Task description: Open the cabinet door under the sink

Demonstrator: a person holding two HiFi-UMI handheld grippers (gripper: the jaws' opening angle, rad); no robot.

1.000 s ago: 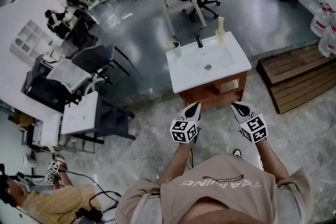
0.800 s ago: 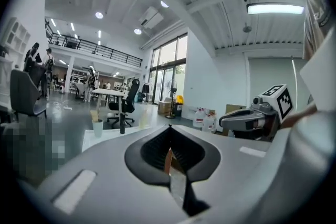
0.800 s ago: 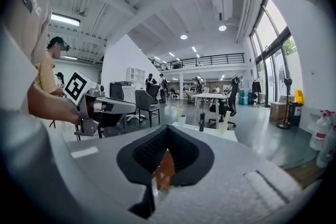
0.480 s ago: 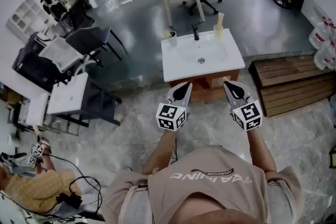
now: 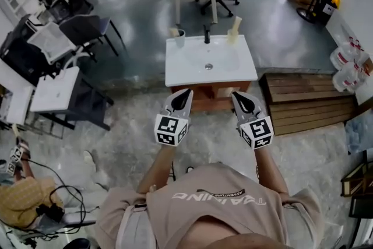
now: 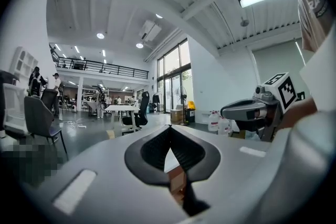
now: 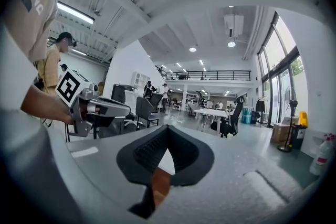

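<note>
A white sink top (image 5: 175, 73) rests on a wooden cabinet (image 5: 217, 91) straight ahead in the head view. Only a thin strip of the cabinet front shows under the top, and its door cannot be made out. My left gripper (image 5: 185, 94) and right gripper (image 5: 238, 97) are held side by side just short of the cabinet, touching nothing. Both are shut and hold nothing. In the left gripper view the jaws (image 6: 170, 129) meet, with a bit of the wooden cabinet (image 6: 178, 184) below them. The right gripper view shows its shut jaws (image 7: 167, 128) the same way over the cabinet (image 7: 160, 184).
A cup (image 5: 179, 38), a faucet (image 5: 206, 35) and a bottle (image 5: 233, 31) stand at the back of the sink. A wooden pallet (image 5: 309, 102) lies to the right, with water jugs (image 5: 347, 67) beyond it. Desks and chairs (image 5: 58, 87) fill the left. A person (image 5: 23, 201) sits at the lower left.
The person has stepped nearer and turned, so the sink now sits centred ahead instead of off to the right. Both grippers keep the same shut pose in front of the body.
</note>
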